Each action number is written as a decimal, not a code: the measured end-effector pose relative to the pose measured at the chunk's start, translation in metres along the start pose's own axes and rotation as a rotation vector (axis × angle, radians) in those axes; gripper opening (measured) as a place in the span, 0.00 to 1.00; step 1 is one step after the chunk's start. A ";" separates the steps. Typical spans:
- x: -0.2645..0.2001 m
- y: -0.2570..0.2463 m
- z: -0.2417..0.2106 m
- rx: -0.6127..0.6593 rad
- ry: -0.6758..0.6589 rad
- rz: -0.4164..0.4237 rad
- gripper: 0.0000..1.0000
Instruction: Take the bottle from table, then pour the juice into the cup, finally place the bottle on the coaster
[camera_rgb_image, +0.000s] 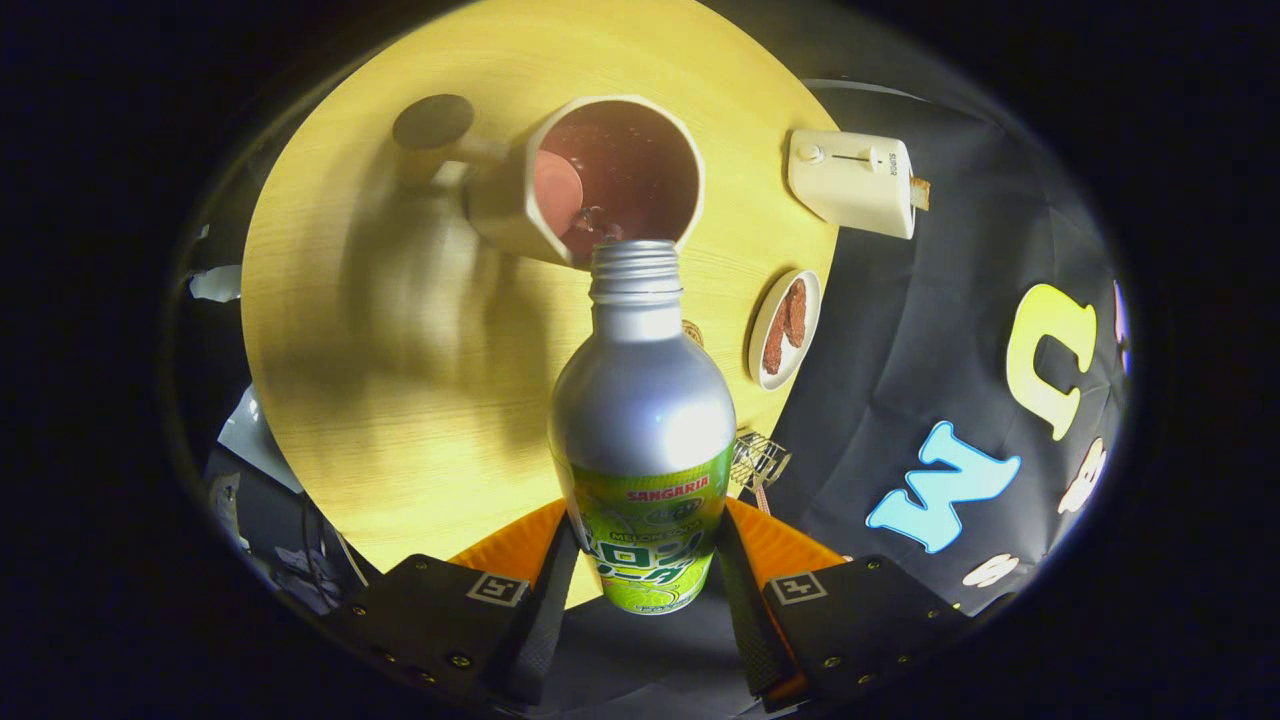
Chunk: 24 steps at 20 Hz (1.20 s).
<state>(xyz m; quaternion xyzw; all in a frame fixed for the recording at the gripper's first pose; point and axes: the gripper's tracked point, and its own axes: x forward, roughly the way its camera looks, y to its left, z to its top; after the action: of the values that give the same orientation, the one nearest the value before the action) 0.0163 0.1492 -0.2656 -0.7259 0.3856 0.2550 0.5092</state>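
Two fingers (548, 590) squeeze the lower body of the bottle (642, 420), one pad on each side of the green label, so the jaws are clamped on it and nothing else. And the bottle is tipped forward, neck leading, with its open threaded mouth right at the near rim of the cup (600, 175). That is a pouring pose, plain and simple: gripping low leaves the neck free to reach out over the rim.

Look inside the cup: dark reddish liquid already lies in it, with a little splash or bubbling just beyond the bottle's mouth. I judge the pour is under way or nearly finished; how much is left in the bottle cannot be told through the metal.

Beyond the cup to the left, on the round wooden table (330, 380), sits a dark round disc (433, 121), very likely the coaster, kept clear of the cup so the bottle can land there without a knock. To the right lie a small plate (783, 328) with brown food and, farther off, a white toaster-like box (852, 180).

Next call, as I read it: level the bottle upright first, or it drips across the table on the way to that disc.
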 end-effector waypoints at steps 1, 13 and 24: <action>0.000 -0.001 0.000 -0.006 0.002 -0.002 0.73; -0.003 -0.005 0.001 -0.046 0.014 -0.006 0.73; -0.008 -0.014 -0.002 -0.106 0.037 -0.014 0.73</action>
<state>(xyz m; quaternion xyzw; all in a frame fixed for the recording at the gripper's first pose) 0.0232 0.1519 -0.2513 -0.7591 0.3758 0.2581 0.4647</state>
